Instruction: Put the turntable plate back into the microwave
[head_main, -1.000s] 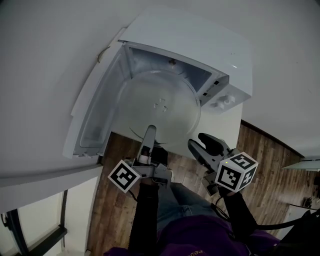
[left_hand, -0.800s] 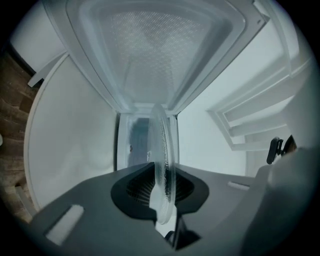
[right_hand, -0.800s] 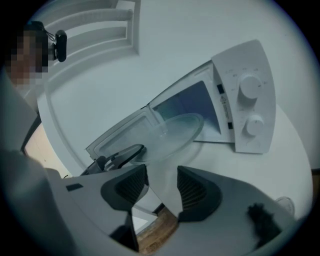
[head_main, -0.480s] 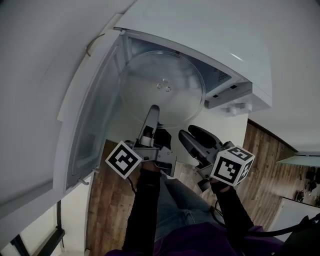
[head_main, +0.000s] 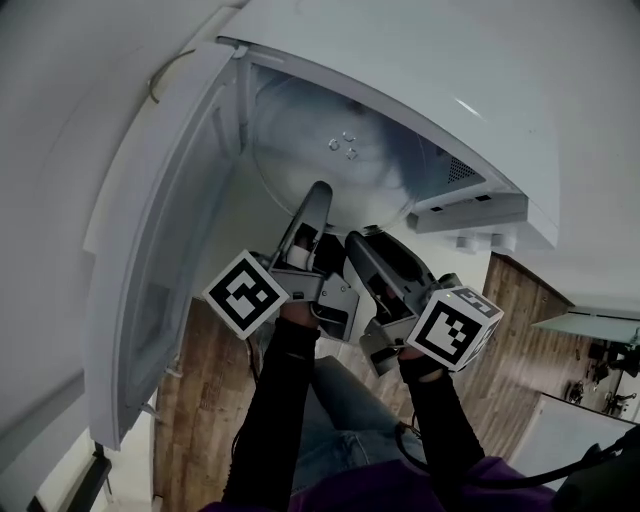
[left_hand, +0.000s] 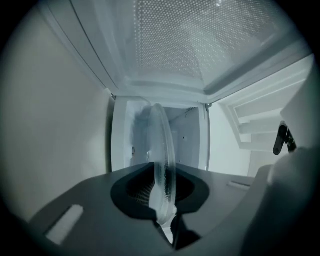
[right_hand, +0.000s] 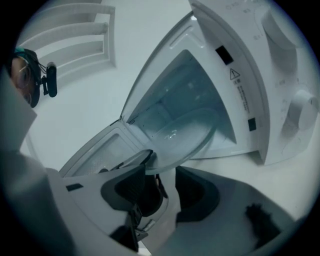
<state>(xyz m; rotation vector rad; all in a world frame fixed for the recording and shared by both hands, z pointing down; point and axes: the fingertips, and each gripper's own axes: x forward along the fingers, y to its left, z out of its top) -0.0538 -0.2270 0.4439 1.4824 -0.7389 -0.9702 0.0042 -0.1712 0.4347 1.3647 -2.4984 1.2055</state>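
A warning triangle is printed on the front frame of the microwave; the small print under it cannot be read. Black-and-white square markers are borne by 2 cubes, the left cube and the right cube.

The microwave's mouth is open at its front edge, but the turntable plate, partway in, spans nearly the whole width of the cavity, so the free room lies mostly above it, under the cavity's ceiling. The door stands swung out and walls off the left edge of the mouth, while the control panel bounds the right edge. At the front edge the left gripper, clamped on the plate's near rim, and the right gripper, jaws apart just beside it, crowd together with hardly a gap between them.
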